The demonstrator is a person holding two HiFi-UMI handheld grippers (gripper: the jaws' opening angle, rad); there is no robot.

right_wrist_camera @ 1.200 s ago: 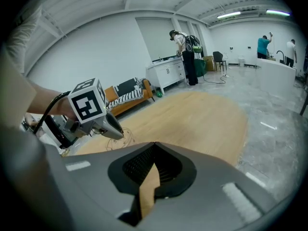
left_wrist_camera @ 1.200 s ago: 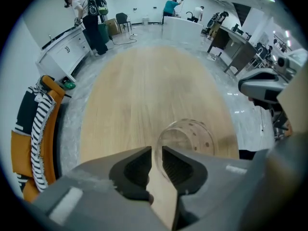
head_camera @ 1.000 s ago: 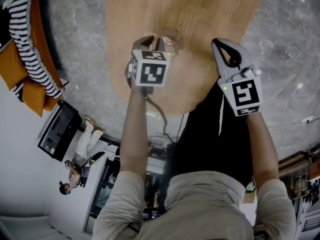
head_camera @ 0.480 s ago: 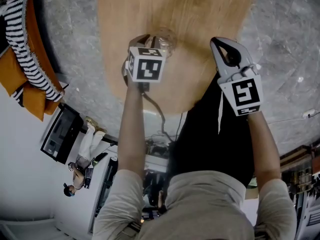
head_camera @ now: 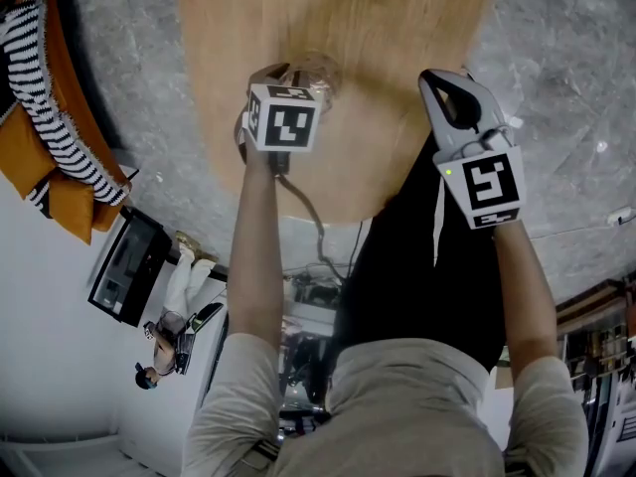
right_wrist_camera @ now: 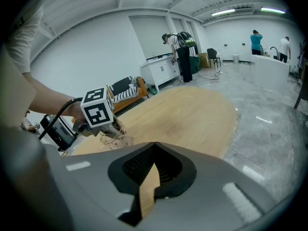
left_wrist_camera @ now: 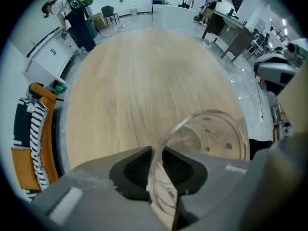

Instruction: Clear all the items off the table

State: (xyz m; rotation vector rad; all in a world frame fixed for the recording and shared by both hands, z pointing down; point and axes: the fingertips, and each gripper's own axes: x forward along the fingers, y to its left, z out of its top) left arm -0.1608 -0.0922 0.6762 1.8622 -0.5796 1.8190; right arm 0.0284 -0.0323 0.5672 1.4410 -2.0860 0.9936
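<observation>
Glass bowl (left_wrist_camera: 211,138) pinched at rim in left tongs (left_wrist_camera: 156,163); right tongs (right_wrist_camera: 153,148) closed, empty. Removal under way, probably; next: carry clear of table (left_wrist_camera: 134,71).

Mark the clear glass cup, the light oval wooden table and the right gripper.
clear glass cup (left_wrist_camera: 219,141), left gripper view, on its base.
light oval wooden table (left_wrist_camera: 144,76), left gripper view, on the bare top.
right gripper (right_wrist_camera: 154,147), right gripper view, where the jaw tips meet.
</observation>
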